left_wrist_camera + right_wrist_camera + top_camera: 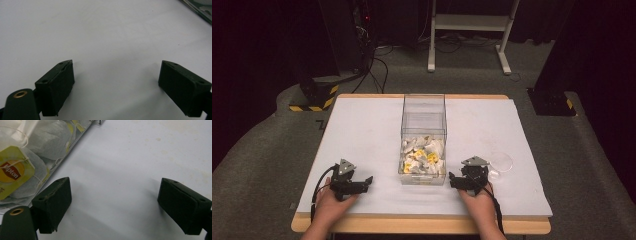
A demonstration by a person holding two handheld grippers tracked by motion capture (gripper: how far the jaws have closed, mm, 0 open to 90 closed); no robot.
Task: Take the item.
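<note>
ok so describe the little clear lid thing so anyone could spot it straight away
On the white table, look right of the clear box of tea bags. The clear round lid lies flat beside the right gripper; it is the one loose see-through disc there.

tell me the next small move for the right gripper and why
Probably lift the right gripper and swing it over the clear box's open top toward the tea bags. Its jaws stand wide open with nothing between them, it rests on the table beside the box wall, and the bags lie inside.
</note>
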